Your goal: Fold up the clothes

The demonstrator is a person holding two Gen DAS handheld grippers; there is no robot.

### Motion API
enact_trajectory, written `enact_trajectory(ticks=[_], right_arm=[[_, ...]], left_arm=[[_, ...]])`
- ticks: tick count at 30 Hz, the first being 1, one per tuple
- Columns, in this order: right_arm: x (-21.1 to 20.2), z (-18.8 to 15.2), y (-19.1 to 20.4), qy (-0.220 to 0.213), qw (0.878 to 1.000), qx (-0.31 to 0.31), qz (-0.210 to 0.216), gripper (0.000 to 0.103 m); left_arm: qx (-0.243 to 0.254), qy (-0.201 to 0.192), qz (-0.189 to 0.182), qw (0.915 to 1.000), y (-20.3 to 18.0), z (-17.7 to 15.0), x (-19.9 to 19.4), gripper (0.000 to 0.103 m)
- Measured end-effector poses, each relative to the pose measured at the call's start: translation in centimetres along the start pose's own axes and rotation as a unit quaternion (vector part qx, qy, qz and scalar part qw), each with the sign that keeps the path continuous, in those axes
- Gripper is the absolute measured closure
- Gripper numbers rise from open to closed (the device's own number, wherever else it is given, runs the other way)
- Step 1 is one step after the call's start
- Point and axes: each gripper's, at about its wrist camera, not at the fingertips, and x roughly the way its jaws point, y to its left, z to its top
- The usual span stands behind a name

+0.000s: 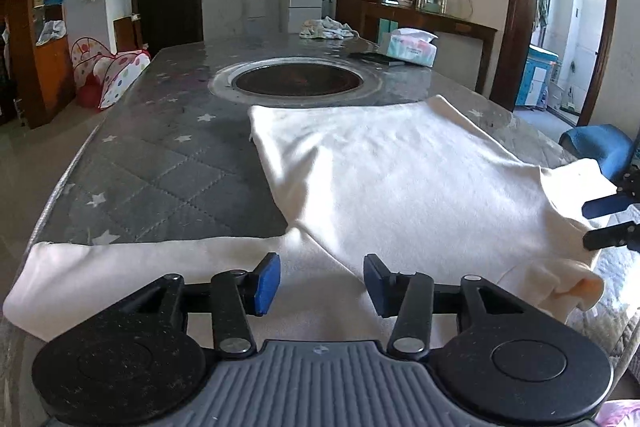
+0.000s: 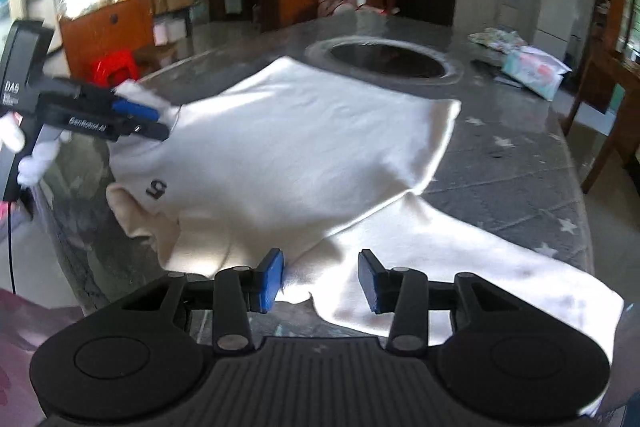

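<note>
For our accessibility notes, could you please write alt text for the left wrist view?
A cream garment lies spread on a grey quilted table, the open left gripper above its near edge. The right gripper shows at the right edge.

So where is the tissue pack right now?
In the left wrist view the tissue pack sits far right on the table, beyond the round inset.

The left wrist view looked from the table's (image 1: 168, 147) near edge, tilted down, along its length toward the round inset (image 1: 298, 81); the right wrist view looked from further right along that edge, angled across toward the same inset (image 2: 386, 59); both sat close above the white garment (image 1: 400, 167) (image 2: 304, 147) before the inset, which they shared.
</note>
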Motion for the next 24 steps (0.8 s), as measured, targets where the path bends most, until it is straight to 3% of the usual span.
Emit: enact_trajectory(ticks=[7,9,16,20,24], right_arm=[[-1.9,-1.1,-3.5,-0.017,0.996,0.070,-0.057,0.060],[-2.6,-1.4,-4.6,-0.024,0.994,0.100,-0.047,0.060],[-2.4,-1.9,-4.8,-0.019,0.993,0.103,-0.053,0.059],[-1.2,-2.5,-4.5,0.000,0.995,0.086,-0.053,0.058],[-1.5,-2.8,-4.9,-0.004,0.994,0.091,-0.057,0.058]], left_arm=[[-0.022,-0.019,-0.013,0.9995,-0.8,0.5,-1.1,0.041],[-0.017,-0.024,-0.018,0.9994,-1.3,0.7,-1.3,0.039],[0.028,-0.010,-0.032,0.9990,-3.6,-0.1,-0.6,0.039],[0.064,0.001,-0.017,0.9978,-4.5,-1.6,0.0,0.039],[0.067,0.001,-0.008,0.9977,-4.2,-1.7,-0.3,0.039]])
